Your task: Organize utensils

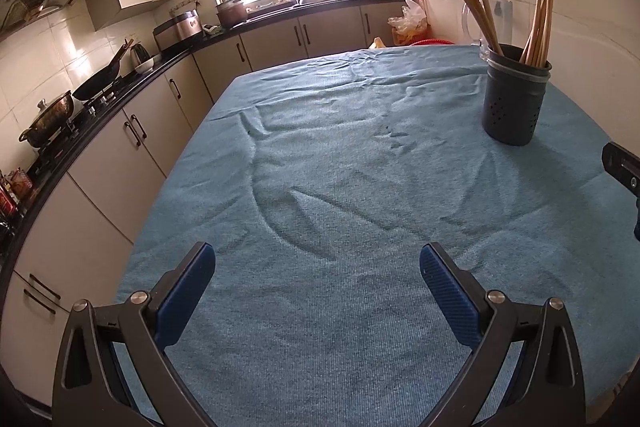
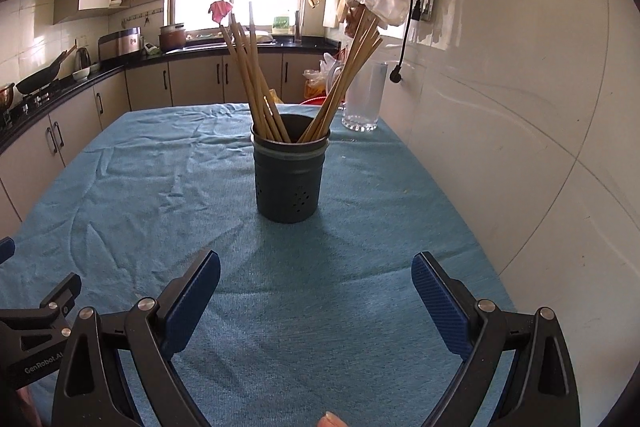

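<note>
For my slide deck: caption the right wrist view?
Open right gripper faces a dark holder of chopsticks on a blue cloth.

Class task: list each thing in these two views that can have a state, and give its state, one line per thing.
Left gripper: open, empty.
Right gripper: open, empty.
Holder: upright on the cloth.
Chopsticks: standing in the holder, in two leaning bunches.
Cloth: spread out, wrinkled.
Pitcher: upright, behind the holder.

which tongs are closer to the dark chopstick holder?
Right. The right tongs face the dark perforated cylindrical chopstick holder directly; the left tongs sit off to its left, further back.
</note>
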Demonstrator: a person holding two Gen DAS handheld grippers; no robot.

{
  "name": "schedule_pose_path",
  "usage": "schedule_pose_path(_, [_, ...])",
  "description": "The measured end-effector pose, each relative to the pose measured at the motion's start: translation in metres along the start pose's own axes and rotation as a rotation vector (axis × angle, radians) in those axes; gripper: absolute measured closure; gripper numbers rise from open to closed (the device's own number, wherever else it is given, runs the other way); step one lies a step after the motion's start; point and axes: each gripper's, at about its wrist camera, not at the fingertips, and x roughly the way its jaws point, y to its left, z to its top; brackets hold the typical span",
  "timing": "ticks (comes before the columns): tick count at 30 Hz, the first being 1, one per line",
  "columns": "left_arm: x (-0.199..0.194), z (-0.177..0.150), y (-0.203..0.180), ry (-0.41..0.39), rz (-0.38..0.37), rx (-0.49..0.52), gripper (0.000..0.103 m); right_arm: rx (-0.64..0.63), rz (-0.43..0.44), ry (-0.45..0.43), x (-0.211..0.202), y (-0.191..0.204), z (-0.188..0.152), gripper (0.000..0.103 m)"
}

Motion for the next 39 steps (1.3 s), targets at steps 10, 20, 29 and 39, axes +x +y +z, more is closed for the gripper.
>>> schedule_pose_path(10, [0.007, 0.002, -0.009, 0.017, 0.003, 0.014, 0.001, 0.02, 0.002, 0.029, 0.013, -0.006, -0.003, 0.005])
schedule_pose_path(20, [0.009, 0.003, -0.011, 0.025, 0.006, 0.018, 0.001, 0.022, 0.01, 0.043, 0.017, -0.007, -0.004, 0.005])
schedule_pose_path(29, [0.009, 0.002, -0.01, 0.023, 0.009, 0.013, 0.001, 0.006, 0.011, 0.051, 0.02, -0.003, -0.005, 0.005])
schedule_pose_path(39, [0.012, 0.0, -0.006, 0.028, 0.006, 0.005, 0.001, -0.009, 0.014, 0.064, 0.023, 0.002, -0.007, 0.005])
